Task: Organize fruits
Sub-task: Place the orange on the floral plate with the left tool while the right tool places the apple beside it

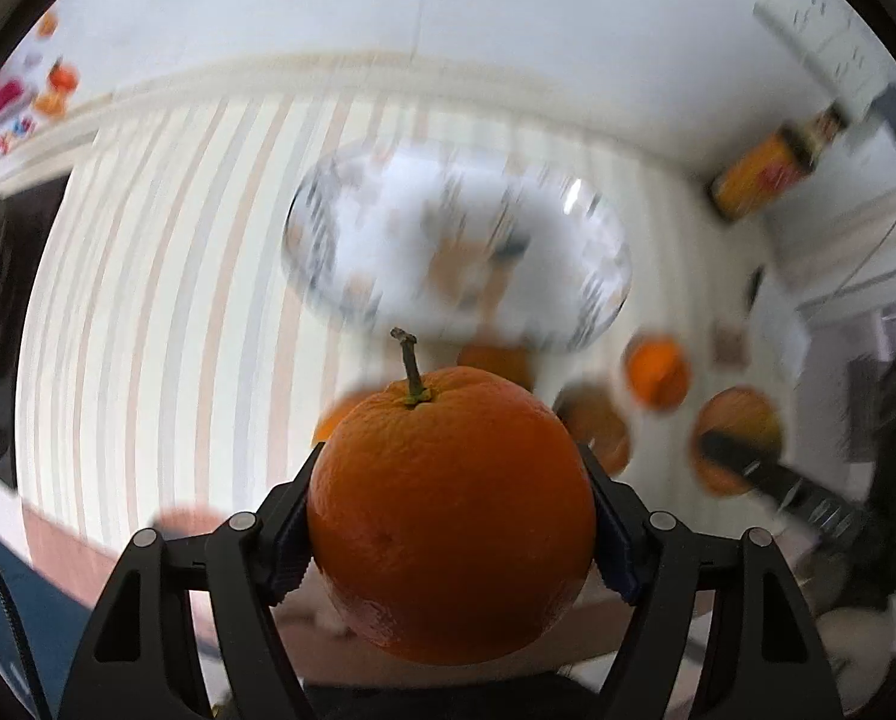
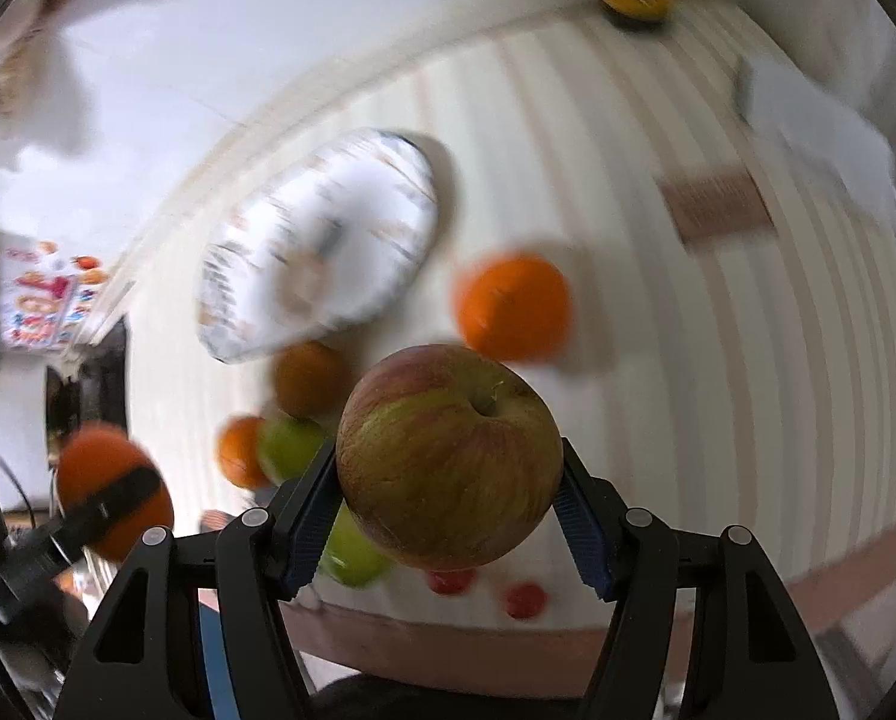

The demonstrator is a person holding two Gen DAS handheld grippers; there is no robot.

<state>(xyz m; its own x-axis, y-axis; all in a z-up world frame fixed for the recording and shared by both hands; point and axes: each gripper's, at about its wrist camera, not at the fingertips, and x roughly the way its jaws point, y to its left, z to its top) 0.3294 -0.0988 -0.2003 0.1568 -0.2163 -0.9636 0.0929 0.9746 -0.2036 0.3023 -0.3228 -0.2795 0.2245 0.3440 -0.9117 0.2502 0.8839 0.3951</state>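
Left gripper (image 1: 451,516) is clamping a round orange with a short stem (image 1: 451,510), held up off the striped counter (image 1: 147,300). Right gripper (image 2: 448,480) is squeezing a red-green streaked apple (image 2: 448,456), also airborne. Patterned glass bowl (image 1: 457,246) is sitting ahead, apparently empty, though blur is hiding detail. Loose oranges (image 2: 512,307) and green apples (image 2: 288,444) are lying near it. Risk: both grippers converging on the bowl could collide, or smooth round fruit could slip and roll off.
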